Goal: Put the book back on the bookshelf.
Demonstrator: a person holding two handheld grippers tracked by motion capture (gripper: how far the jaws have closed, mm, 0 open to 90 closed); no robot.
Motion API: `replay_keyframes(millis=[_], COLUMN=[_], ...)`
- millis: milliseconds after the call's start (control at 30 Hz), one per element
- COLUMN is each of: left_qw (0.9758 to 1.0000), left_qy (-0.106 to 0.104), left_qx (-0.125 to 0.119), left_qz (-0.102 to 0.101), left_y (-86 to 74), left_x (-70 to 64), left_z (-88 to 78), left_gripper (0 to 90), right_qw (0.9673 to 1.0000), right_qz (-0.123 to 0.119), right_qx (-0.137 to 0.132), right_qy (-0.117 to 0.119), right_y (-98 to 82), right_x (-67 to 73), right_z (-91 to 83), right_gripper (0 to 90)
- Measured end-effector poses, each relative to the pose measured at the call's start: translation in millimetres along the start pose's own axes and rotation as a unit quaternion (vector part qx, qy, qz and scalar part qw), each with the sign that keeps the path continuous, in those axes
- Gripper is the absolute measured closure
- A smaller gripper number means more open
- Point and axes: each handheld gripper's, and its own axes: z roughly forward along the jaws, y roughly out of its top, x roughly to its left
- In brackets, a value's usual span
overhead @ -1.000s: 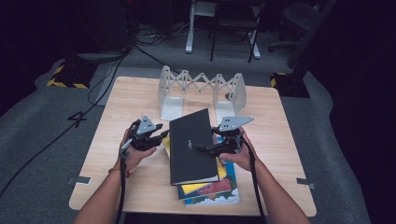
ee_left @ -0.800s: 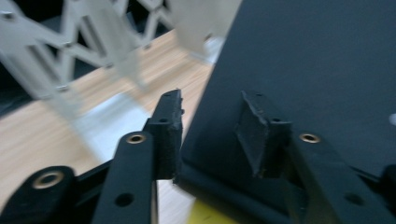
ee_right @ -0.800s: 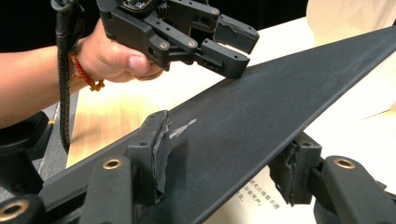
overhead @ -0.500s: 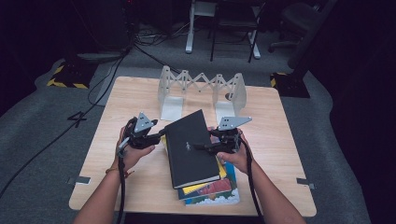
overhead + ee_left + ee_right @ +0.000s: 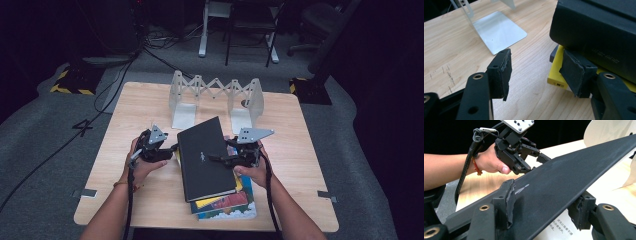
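Both claws flank the black book (image 5: 205, 157) atop the stack on the tabletop (image 5: 135, 107): the left claw (image 5: 536, 72) has just been opening, empty beside the spine, while the right claw (image 5: 546, 207) clamps its far edge, so it alone holds.

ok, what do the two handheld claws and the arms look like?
Both the left claw and the right claw are black, skeletal linkages with brass-coloured pivot rivets and worn black foam pads. Each carries a grey three-cornered plate with small holes and trails a black cable. Forearms are bare; the left wrist wears a red-orange bracelet.
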Motion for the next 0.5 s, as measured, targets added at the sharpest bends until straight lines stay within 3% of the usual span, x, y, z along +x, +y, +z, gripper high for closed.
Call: replay_keyframes(millis=[133,233,333,400,467,500], left_qw=[0.9998,0.9999,0.9997,0.9993,0.9990,0.9979], left_qy=[-0.015,-0.004,-0.011,-0.022,-0.014,-0.030], left_qx=[-0.009,-0.012,-0.018,-0.027,-0.041,-0.056], left_qz=[0.000,-0.006,-0.013,-0.013,-0.007,-0.010], left_y=[1.3,4.0,5.2,5.1,6.9,10.1], left_x=[5.0,6.1,7.3,7.9,8.3,7.8], left_z=[2.7,7.8,13.0,12.9,8.3,3.2], left_gripper=[41.5,41.4,44.4,46.4,48.0,55.2], right_qw=[1.0000,0.9999,0.9994,0.9987,0.9985,0.9981], right_qz=[-0.006,-0.013,-0.031,-0.050,-0.053,-0.059], right_qx=[-0.003,-0.004,-0.015,-0.014,-0.013,-0.017], right_qy=[-0.003,-0.005,0.001,0.004,0.002,-0.001], right_y=[2.2,5.5,8.7,15.8,17.4,18.5], right_x=[1.8,4.2,9.4,15.0,15.4,14.9], right_z=[-1.1,-1.5,-2.5,-3.0,-3.7,-6.0], right_gripper=[44.4,44.6,46.7,47.6,48.0,49.8])
